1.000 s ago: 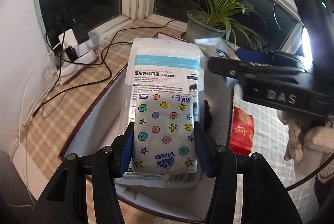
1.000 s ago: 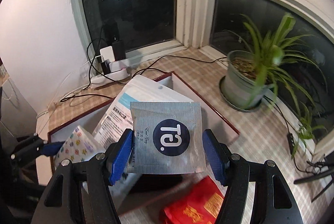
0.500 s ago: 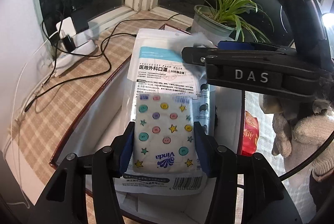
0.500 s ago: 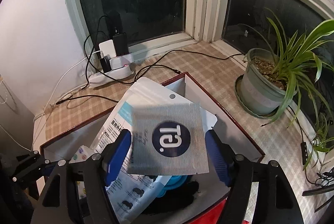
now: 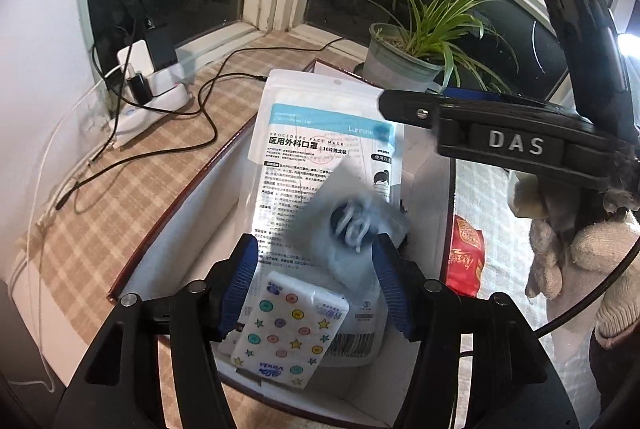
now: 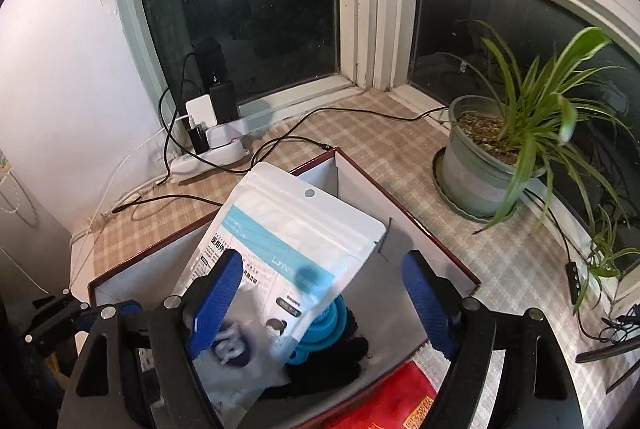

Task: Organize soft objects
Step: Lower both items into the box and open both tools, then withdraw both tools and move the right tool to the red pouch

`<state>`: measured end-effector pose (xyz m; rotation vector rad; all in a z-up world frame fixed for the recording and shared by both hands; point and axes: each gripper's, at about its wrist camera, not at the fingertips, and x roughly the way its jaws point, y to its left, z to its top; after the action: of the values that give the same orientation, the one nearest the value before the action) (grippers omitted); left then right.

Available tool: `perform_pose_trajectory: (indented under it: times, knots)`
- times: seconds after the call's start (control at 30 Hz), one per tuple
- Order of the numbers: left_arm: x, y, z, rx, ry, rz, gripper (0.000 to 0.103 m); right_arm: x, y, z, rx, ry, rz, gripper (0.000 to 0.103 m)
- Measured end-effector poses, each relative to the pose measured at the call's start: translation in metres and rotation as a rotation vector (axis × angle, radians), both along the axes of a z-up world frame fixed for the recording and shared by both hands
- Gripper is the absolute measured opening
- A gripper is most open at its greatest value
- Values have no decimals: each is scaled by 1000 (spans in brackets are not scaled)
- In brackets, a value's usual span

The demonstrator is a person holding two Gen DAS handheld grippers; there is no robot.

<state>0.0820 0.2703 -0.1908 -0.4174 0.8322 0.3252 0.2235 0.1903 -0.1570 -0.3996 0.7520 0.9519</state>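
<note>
In the left wrist view my left gripper (image 5: 316, 285) hangs over a white box with a dark red rim (image 5: 172, 225), its jaws opening. The dotted tissue pack (image 5: 288, 325) lies tilted in the box below the blue pads (image 5: 240, 285), which do not press on it. A grey sachet with a dark round logo (image 5: 352, 225), blurred, lies on the white mask pouch (image 5: 320, 157). My right gripper (image 6: 320, 305) is over the same box (image 6: 420, 225), jaws opening with nothing gripped. The sachet (image 6: 236, 353) shows blurred below its left pad, and the mask pouch (image 6: 296, 241) leans in the box.
A blue object (image 6: 324, 329) and a black soft thing (image 6: 332, 361) lie under the pouch. A red packet (image 6: 384, 401) sits outside the box's near wall. A potted plant (image 6: 480, 169), a power strip with chargers (image 6: 212, 149) and cables sit on the checked sill. A gloved hand (image 5: 600, 257) holds the right gripper.
Both pairs of jaws have widened. The tissue pack slipped out of the left pads and the grey sachet dropped from the right pads; both went down into the box.
</note>
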Motion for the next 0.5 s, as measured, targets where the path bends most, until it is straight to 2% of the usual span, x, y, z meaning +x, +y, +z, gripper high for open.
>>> perform_pose_trajectory:
  times: [0.33,0.5]
  knots:
    - [-22,-16,18,6,-46,1,59,-2,-55,18,44,4,-43,78]
    - [-36,-35,29,17,-82,-15,59,10,-100,17,81,61,-89,78]
